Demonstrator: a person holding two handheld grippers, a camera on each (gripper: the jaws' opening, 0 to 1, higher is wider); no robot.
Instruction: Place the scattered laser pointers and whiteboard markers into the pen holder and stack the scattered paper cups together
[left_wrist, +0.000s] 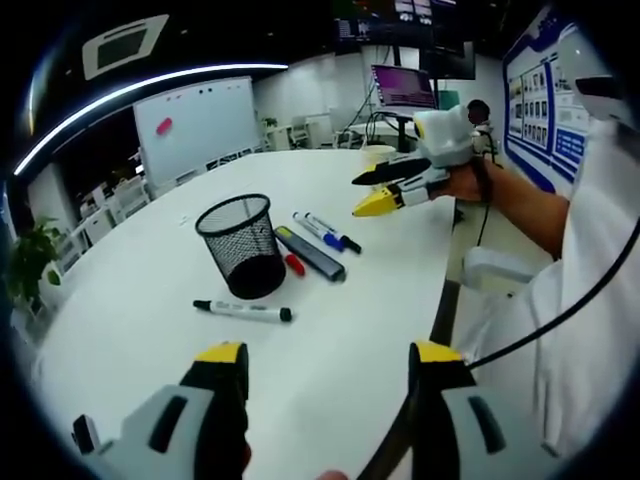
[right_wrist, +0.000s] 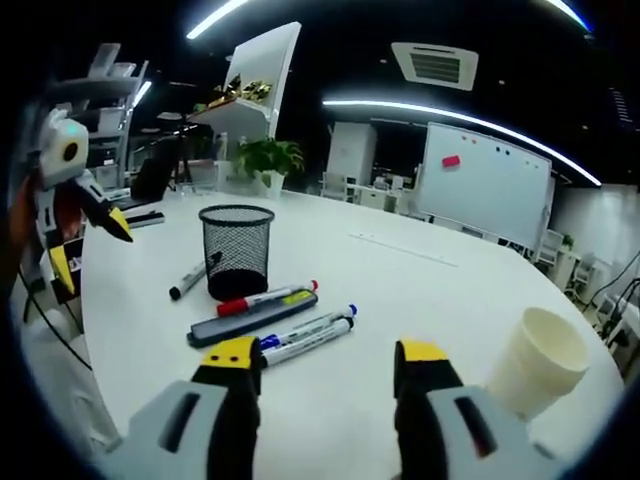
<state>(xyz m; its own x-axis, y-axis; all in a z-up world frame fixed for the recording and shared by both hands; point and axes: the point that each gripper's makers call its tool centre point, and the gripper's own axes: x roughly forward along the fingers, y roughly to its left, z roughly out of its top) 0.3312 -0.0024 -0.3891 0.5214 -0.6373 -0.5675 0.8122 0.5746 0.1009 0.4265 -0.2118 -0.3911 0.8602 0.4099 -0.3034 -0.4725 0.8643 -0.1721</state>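
A black mesh pen holder (left_wrist: 240, 245) (right_wrist: 236, 250) stands upright on the white table (left_wrist: 150, 330). A black marker (left_wrist: 243, 311) (right_wrist: 193, 277) lies beside it. On its other side lie a red marker (left_wrist: 293, 263) (right_wrist: 265, 298), a grey laser pointer (left_wrist: 312, 255) (right_wrist: 250, 318) and two blue-capped markers (left_wrist: 326, 230) (right_wrist: 305, 338). A paper cup (right_wrist: 535, 362) (left_wrist: 378, 155) rests tilted near my right gripper. My left gripper (left_wrist: 328, 355) (right_wrist: 90, 247) is open and empty, short of the black marker. My right gripper (right_wrist: 326, 355) (left_wrist: 358, 195) is open and empty, just short of the blue markers.
A whiteboard (left_wrist: 195, 120) (right_wrist: 485, 185) stands beyond the table, with chairs (left_wrist: 110, 195) along the far edge. A potted plant (right_wrist: 265, 160) and shelves sit behind the holder. The table's curved edge (left_wrist: 445, 290) runs close to the person's white sleeve (left_wrist: 590, 300).
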